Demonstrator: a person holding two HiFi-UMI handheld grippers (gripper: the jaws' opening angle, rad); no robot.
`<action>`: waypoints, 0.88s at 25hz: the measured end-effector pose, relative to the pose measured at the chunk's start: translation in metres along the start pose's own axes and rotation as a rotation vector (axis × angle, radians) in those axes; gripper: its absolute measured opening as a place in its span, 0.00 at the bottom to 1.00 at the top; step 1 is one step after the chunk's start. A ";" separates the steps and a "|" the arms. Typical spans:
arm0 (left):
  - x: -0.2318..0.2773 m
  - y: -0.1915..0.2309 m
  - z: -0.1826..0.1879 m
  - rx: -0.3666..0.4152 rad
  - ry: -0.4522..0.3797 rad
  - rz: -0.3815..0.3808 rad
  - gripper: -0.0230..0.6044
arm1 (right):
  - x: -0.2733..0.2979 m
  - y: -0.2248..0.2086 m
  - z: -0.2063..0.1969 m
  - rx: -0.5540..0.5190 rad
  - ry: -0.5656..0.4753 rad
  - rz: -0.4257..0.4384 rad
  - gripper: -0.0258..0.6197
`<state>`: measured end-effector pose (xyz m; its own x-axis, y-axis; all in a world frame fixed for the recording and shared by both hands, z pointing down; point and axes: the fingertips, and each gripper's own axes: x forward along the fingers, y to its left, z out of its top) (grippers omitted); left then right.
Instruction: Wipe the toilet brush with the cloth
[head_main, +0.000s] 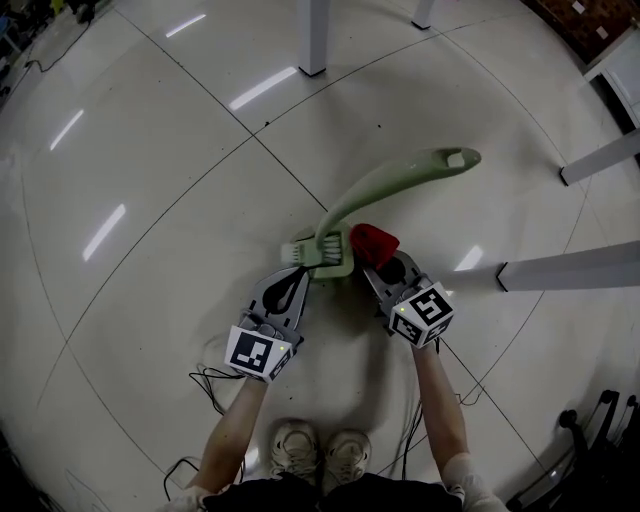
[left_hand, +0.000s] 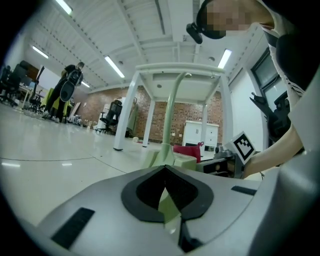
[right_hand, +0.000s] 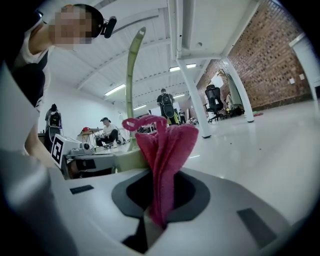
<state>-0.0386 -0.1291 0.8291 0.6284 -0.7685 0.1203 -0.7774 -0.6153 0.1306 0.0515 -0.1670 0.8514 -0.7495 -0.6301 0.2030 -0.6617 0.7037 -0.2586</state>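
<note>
My left claw (head_main: 298, 272) is pressed shut low over the floor (head_main: 150, 200). It pinches a thin pale-green edge at the base of the toilet brush (head_main: 385, 185), whose handle slants away to the upper right. My right claw (head_main: 378, 262) is clamped on the bunched red cloth (head_main: 374, 240), just beside that base.

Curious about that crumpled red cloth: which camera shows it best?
The right gripper view: the crumpled red cloth looms large, pinched in the right gripper. Head view shows a small bunch; left gripper view, a sliver.
</note>
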 end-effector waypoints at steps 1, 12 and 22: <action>0.000 0.000 0.000 0.005 -0.001 0.000 0.04 | -0.005 0.005 -0.002 0.006 -0.002 -0.009 0.09; 0.001 -0.002 -0.001 0.027 0.015 0.005 0.04 | -0.046 0.046 -0.023 0.078 -0.036 -0.175 0.09; 0.006 -0.001 0.004 0.021 0.001 -0.018 0.04 | -0.030 0.073 -0.024 0.059 -0.033 -0.159 0.09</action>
<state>-0.0340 -0.1333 0.8256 0.6421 -0.7573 0.1189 -0.7666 -0.6323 0.1123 0.0253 -0.0883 0.8489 -0.6339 -0.7429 0.2151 -0.7688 0.5747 -0.2806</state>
